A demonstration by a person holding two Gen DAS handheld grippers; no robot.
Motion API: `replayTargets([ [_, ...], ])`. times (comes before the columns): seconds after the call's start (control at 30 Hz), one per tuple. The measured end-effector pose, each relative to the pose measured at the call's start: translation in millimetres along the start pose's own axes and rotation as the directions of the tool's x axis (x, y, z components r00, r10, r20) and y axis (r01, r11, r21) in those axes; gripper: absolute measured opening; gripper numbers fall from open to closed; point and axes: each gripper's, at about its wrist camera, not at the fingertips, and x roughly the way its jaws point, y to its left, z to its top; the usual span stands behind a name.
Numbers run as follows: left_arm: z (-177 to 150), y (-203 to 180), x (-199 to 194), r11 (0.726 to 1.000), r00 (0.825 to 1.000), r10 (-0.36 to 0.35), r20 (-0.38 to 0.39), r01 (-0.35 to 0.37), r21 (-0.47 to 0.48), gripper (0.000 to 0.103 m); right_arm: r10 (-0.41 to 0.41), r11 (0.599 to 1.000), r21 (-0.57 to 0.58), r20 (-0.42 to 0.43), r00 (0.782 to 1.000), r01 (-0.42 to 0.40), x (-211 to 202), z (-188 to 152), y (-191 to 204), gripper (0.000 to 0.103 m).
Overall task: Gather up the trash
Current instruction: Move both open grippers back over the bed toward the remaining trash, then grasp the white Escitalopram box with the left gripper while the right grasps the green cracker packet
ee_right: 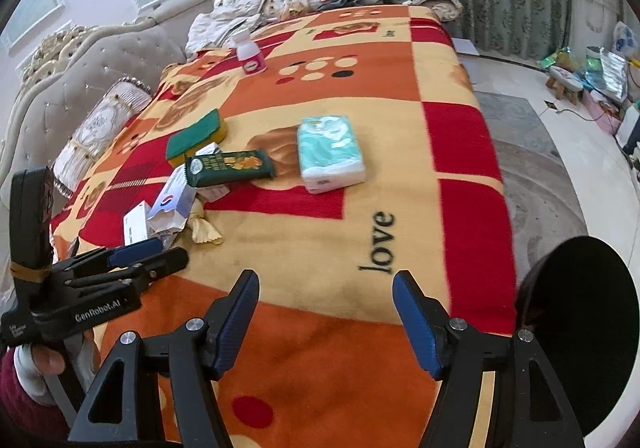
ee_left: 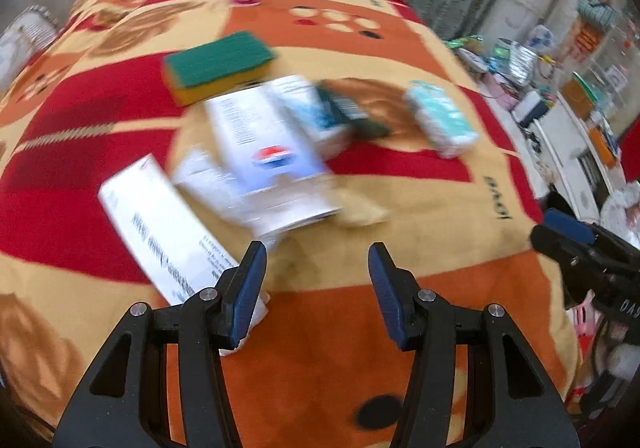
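I judge collection not yet started: both the left gripper [ee_left: 316, 272] and right gripper [ee_right: 326, 308] stand part-open and empty, while the crumpled paper boxes and wrappers [ee_right: 166, 214] lie untouched on the blanket [ee_right: 320, 248], left of frame centre.

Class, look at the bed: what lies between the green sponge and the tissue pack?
The dark green snack packet lies between sponge and tissue pack, clearest in the right wrist view.

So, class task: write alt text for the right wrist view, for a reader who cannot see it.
An open right gripper hovers, empty, over a bed's patterned blanket strewn with a tissue pack, a green snack wrapper, a sponge, crumpled cartons and a small bottle. The left gripper reaches toward the cartons.
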Motion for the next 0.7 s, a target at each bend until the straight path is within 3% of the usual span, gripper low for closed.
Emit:
replayTargets([
  [0.17,-9.4,51.7,-14.4,0.996,0.999,0.052,-0.004,-0.052,-0.077,0.051,0.03,0.999,-0.032,-0.018,0.999,-0.03,16.2,8.6,18.0,0.069],
  [0.27,-13.4,71.2,-27.0,0.992,0.999,0.048,0.006,-0.047,-0.117,0.051,0.048,0.997,-0.052,-0.034,0.998,-0.05,29.3,17.3,32.9,0.069],
  [0.7,-13.2,99.0,-72.7,0.993,0.995,0.036,0.091,-0.025,-0.119,0.052,0.065,0.992,-0.105,-0.021,0.998,-0.067,76.6,87.9,90.8,0.07],
])
